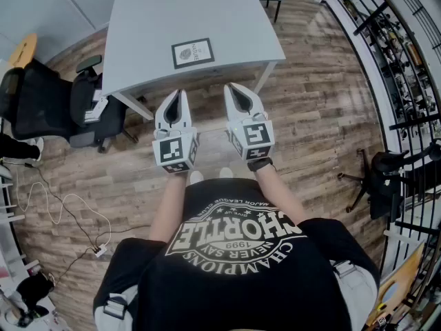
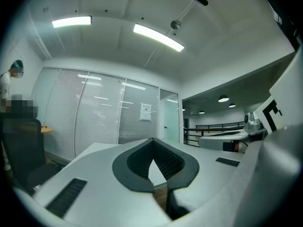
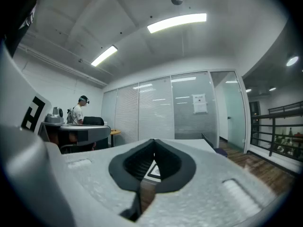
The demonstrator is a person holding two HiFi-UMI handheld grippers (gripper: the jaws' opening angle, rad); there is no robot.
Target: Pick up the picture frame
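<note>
**Tongs state.** Left tongs (image 1: 180, 94) and right tongs (image 1: 231, 88) are both fully closed, tips together, with nothing held. They sit side by side with a narrow gap between them, both pointing level toward the worktop (image 1: 158, 12).

**Frame position.** The frame (image 1: 193, 52) lies flat on the worktop, ahead of both tongs and roughly on the line between them. It is untouched and apart from both tips. In the right gripper view it shows through the hollow behind the closed tips (image 3: 153, 142), ahead and lower (image 3: 154, 170). The left gripper view shows only bare worktop beyond its closed tips (image 2: 152, 141).

**Edges.** The frame sits just inside the worktop's near edge, its front side close to parallel with that edge. In the head view the tips of both tongs line up with this edge.

**Open room.**
- Ahead of the frame: bare worktop surface on all remaining sides.
- Left of the left tongs: office chairs (image 1: 48, 105) beside the worktop corner.
- Right of the right tongs: open wood floor (image 1: 324, 116), then a railing (image 1: 406, 81) well apart.
- Below the tongs: floor and a worktop leg (image 1: 264, 78).
</note>
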